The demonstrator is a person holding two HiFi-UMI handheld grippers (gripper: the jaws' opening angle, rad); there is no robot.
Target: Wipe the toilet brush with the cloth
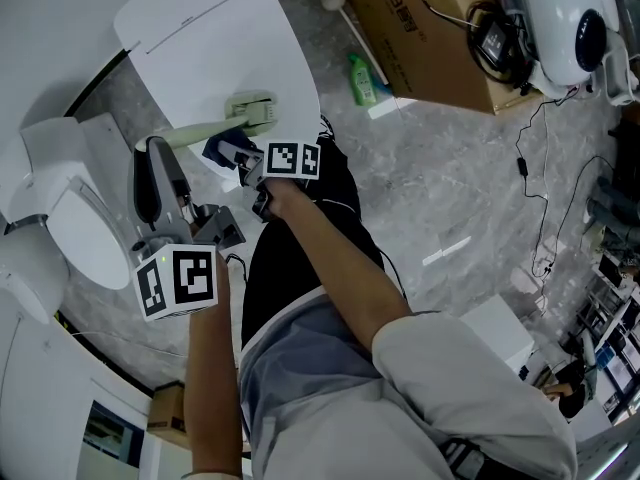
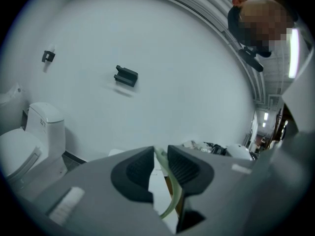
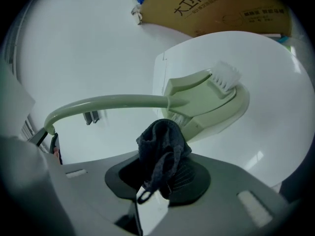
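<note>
**A:** We are standing on a grey marbled floor (image 1: 430,178), with a white ceramic toilet (image 1: 70,218) at our left. A white rounded panel (image 1: 200,48) is lying ahead, and a brown cardboard box (image 1: 420,38) is sitting beyond it. Where is the brush?

**B:** We are holding it in the air over that panel. The pale green plastic toilet brush (image 1: 215,126) with white bristles (image 3: 225,75) is stretching between our two hands. The left gripper (image 2: 158,154) is pressing its jaws onto the thin end of the curved handle (image 2: 175,190). The right gripper (image 3: 160,178) is pinching a dark grey knitted cloth (image 3: 160,144), which is bunching up between its jaws.

**A:** Are we wiping already?

**B:** We are judging that we are at the start or partway through. The cloth is sitting right under the brush head, near where the neck joins it, but we are not managing to tell whether it is touching. Nothing is showing us which parts are already wiped. The long handle and the back of the head are looking like work left.

**A:** Are we reading any writing?

**B:** In the right gripper view the box is showing large dark Chinese characters that appear to read 大卫拍档. A smaller line beside them is too fine to read. The marker cubes (image 1: 178,280) are carrying black-and-white squares and no words. A small green bottle (image 1: 362,78) beside the box is wearing a label we are not able to read.
</note>
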